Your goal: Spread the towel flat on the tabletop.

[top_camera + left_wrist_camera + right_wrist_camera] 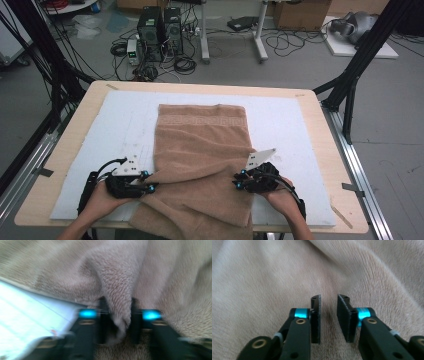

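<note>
— Two claws at the counter's near edge: my left claw is clamped on a fold of the towel, and my right claw stands apart over it.

— And the towel?

— Long axis runs away toward the far edge, near end bunched between both claws.

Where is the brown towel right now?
In the high view the brown towel lies down the middle of the white mat, its near end over the table's front edge, between the left gripper and right gripper.
</note>
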`<state>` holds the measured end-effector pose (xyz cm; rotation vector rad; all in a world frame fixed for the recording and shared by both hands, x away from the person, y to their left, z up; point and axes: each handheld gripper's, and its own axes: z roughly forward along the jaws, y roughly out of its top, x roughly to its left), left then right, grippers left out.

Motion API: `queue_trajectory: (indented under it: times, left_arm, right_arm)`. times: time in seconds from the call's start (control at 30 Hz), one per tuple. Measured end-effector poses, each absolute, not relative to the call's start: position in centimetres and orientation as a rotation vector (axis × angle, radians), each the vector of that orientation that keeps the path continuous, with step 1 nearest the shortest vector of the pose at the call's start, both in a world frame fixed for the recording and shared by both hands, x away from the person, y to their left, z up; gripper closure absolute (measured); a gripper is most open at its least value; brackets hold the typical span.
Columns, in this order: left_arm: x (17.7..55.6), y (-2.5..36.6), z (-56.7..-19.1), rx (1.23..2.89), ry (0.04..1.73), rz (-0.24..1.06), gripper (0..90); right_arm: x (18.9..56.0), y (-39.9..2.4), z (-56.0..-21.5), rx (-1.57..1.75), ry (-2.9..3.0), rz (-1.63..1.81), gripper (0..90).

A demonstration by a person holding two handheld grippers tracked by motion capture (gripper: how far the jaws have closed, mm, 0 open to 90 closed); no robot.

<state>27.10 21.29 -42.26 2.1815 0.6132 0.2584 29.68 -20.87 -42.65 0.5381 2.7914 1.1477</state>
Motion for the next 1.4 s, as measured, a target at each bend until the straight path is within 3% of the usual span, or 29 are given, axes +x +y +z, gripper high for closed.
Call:
queue_trajectory:
  times: [0.13,0.23,0.4,0.63,0.7,0.8,0.93,1.0,1.07,1.17,1.3,1.4]
  left_arm:
    - [28.7,22.2,-40.8,2.056,0.649,0.258,55.4]
    - [30.4,21.6,-40.6,2.044,0.672,0.285,56.9]
    - [33.2,20.4,-41.5,2.039,0.731,0.234,64.0]
    - [34.4,20.9,-42.0,1.983,0.791,0.225,61.1]
    - [34.5,21.2,-42.0,1.974,0.81,0.23,61.1]
    - [34.5,21.0,-42.0,1.993,0.793,0.234,61.1]
    - [34.7,20.3,-42.5,2.043,0.794,0.253,61.5]
    - [35.0,20.1,-43.0,2.073,0.811,0.242,62.8]
    - [35.4,19.7,-43.8,2.122,0.834,0.223,62.7]
    - [35.2,19.0,-44.1,2.181,0.804,0.258,64.3]
    - [35.1,18.7,-43.9,2.214,0.776,0.28,84.4]
    - [35.7,19.0,-43.3,2.175,0.812,0.295,85.3]
  right_arm:
    - [27.9,-19.5,-41.2,0.446,2.788,1.329,64.8]
    - [26.8,-17.3,-41.6,0.366,2.846,1.288,61.1]
    - [26.6,-14.0,-42.4,0.299,2.888,1.252,60.5]
    - [27.1,-11.6,-43.3,0.267,2.956,1.197,59.5]
    - [27.1,-11.3,-43.7,0.252,2.975,1.171,63.6]
    - [27.0,-11.4,-43.8,0.183,3.014,1.207,88.5]
    - [26.3,-11.4,-43.2,0.07,3.046,1.162,88.7]
    - [26.6,-11.7,-42.9,0.095,3.034,1.172,85.4]
    - [27.0,-12.1,-42.6,0.175,2.991,1.188,72.3]
    - [27.7,-12.6,-42.9,0.257,2.965,1.141,68.9]
    - [28.2,-13.0,-43.5,0.311,2.957,1.149,66.6]
    - [28.5,-13.2,-43.5,0.332,2.944,1.154,66.0]
